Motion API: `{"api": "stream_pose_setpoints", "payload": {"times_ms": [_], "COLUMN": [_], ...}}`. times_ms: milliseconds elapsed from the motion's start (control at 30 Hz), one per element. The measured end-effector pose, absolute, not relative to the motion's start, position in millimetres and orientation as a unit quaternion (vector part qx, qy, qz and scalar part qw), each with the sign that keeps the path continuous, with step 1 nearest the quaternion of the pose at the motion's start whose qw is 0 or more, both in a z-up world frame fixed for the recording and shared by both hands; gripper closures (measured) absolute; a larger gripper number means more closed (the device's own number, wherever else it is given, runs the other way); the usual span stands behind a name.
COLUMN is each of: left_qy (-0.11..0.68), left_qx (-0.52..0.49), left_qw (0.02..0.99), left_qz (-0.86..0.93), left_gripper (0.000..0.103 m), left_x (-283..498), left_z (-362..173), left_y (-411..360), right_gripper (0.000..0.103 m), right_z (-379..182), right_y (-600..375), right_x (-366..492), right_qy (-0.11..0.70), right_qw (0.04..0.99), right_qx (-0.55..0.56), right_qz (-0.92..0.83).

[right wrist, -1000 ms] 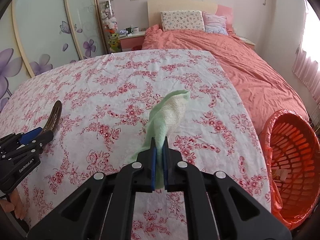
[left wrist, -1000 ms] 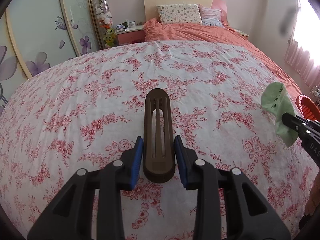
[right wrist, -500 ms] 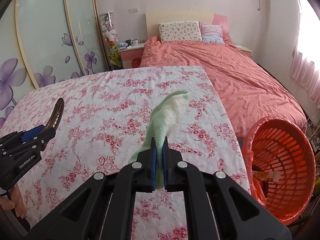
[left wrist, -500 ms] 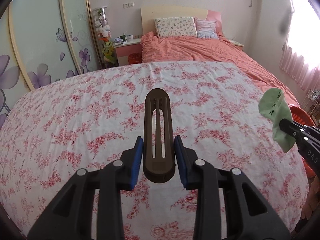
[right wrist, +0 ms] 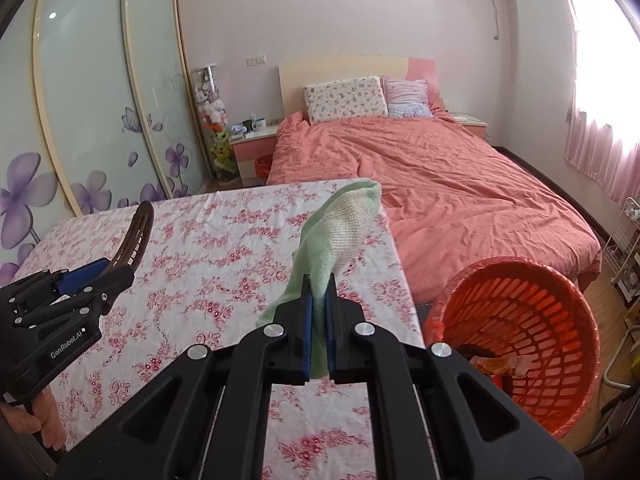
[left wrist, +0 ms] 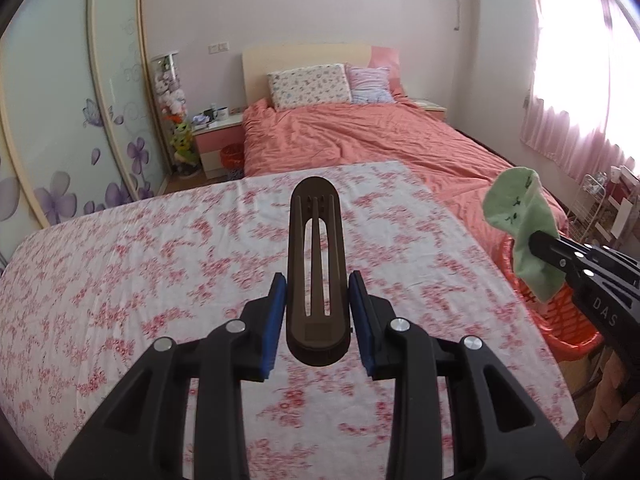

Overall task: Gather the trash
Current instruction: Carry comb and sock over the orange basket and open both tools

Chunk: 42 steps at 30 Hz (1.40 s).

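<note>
While both my hands are up above the floral-cloth bench (left wrist: 168, 264), my left gripper (left wrist: 318, 312) has its fingers (left wrist: 276, 308) clenched on a brown hair clip (left wrist: 316, 264). The clip is long, slotted and curved, and sticks forward out past the blue pads, clear of the cloth. From the right wrist view the same clip (right wrist: 136, 236) arcs up out of the left gripper (right wrist: 100, 276) at the left edge, with part of my hand below it.

My right gripper (right wrist: 318, 312) has its fingers (right wrist: 306, 328) clamped tight on a pale green sock (right wrist: 340, 228); the sock stands up from the pads, with one end drooping off to the left. In the left wrist view, the sock (left wrist: 520, 220) hangs from the right gripper (left wrist: 540, 240) just over the bench's right edge.

Orange basket (right wrist: 520, 320) sits on the floor beside the bench's right side, lined with an orange bag, some wrappers inside. Coral bed (right wrist: 440, 176) behind the bench.
</note>
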<state>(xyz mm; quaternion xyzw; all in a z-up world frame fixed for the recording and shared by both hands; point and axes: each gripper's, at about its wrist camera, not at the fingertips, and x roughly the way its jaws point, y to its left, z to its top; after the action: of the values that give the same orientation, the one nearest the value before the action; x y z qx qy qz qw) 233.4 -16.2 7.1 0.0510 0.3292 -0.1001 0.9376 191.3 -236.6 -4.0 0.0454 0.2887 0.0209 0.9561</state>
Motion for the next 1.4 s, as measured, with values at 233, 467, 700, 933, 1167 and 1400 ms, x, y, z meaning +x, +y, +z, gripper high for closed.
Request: {"api": "stream_pose_setpoints", "payload": {"times_ms": [233, 467, 700, 933, 1167, 1400], "left_qy": [0.316, 0.300, 0.297, 0.319, 0.349, 0.364], "left_qx": [0.050, 0.049, 0.044, 0.048, 0.062, 0.061], "left_qw": [0.936, 0.928, 0.909, 0.884, 0.869, 0.878], "left_qz": [-0.148, -0.214, -0.290, -0.338, -0.344, -0.306], "left_gripper": [0.071, 0.071, 0.071, 0.071, 0.065, 0.047], "left_x": [223, 214, 210, 218, 239, 253], "left_z": [23, 35, 32, 9, -22, -38], "left_y": [-60, -109, -176, -240, -287, -271], "right_gripper": [0.097, 0.097, 0.097, 0.097, 0.084, 0.047], "right_z": [8, 16, 9, -8, -32, -41], "right_y": [-271, -320, -375, -420, -449, -448], "right_x": [176, 154, 143, 144, 161, 150], "right_qy": [0.265, 0.240, 0.229, 0.234, 0.260, 0.270], "right_qw": [0.962, 0.966, 0.961, 0.951, 0.938, 0.934], "right_qx": [0.064, 0.090, 0.129, 0.168, 0.195, 0.200], "right_qz": [-0.001, -0.040, -0.084, -0.113, -0.121, -0.123]}}
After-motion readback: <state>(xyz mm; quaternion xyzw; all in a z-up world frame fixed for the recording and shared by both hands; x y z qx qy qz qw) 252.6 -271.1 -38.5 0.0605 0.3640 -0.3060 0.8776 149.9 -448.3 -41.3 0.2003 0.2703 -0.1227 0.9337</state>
